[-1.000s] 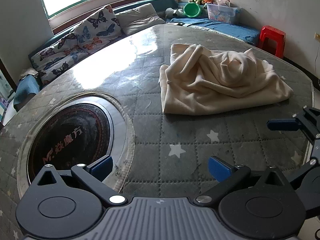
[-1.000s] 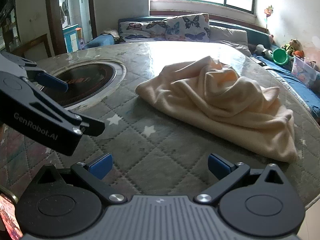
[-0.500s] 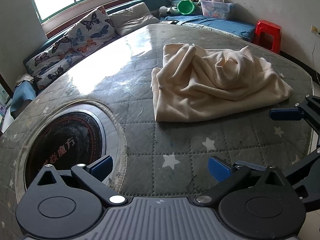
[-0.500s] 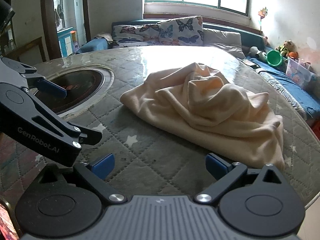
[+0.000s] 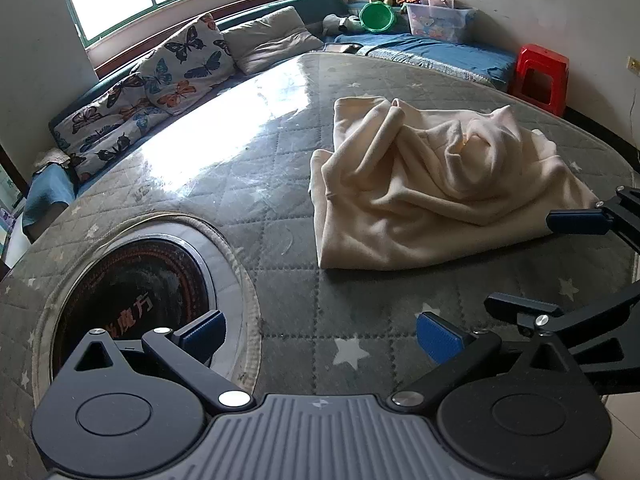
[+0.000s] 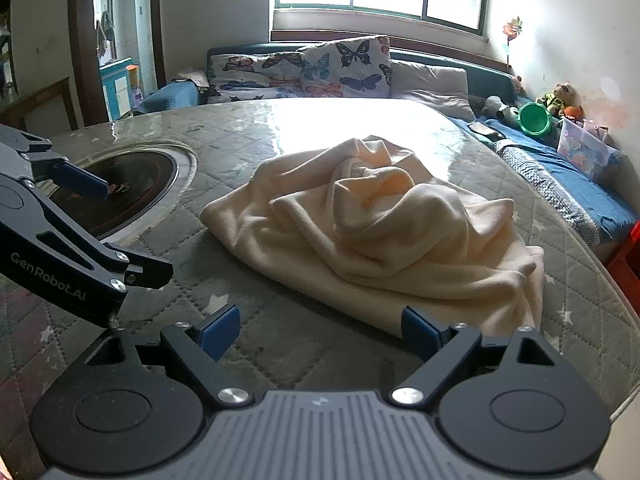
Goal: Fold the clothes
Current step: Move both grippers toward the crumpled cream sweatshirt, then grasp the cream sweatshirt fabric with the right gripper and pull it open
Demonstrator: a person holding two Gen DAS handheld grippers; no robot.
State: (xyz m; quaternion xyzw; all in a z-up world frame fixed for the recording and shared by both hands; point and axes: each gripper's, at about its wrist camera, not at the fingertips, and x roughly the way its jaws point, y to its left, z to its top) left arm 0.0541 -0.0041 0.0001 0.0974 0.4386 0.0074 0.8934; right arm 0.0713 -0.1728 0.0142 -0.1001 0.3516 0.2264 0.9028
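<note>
Both grippers, left gripper [image 5: 318, 332] wide, right gripper [image 6: 320, 328] closing empty-jawed, have neared one cream garment [image 6: 384, 232].

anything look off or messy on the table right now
The cream garment lies in a crumpled heap on the padded table, bunched and twisted rather than flat. Nothing looks spilled or broken.

Two wrist views angled down, near, over the same cream garment [image 5: 432, 188]
</note>
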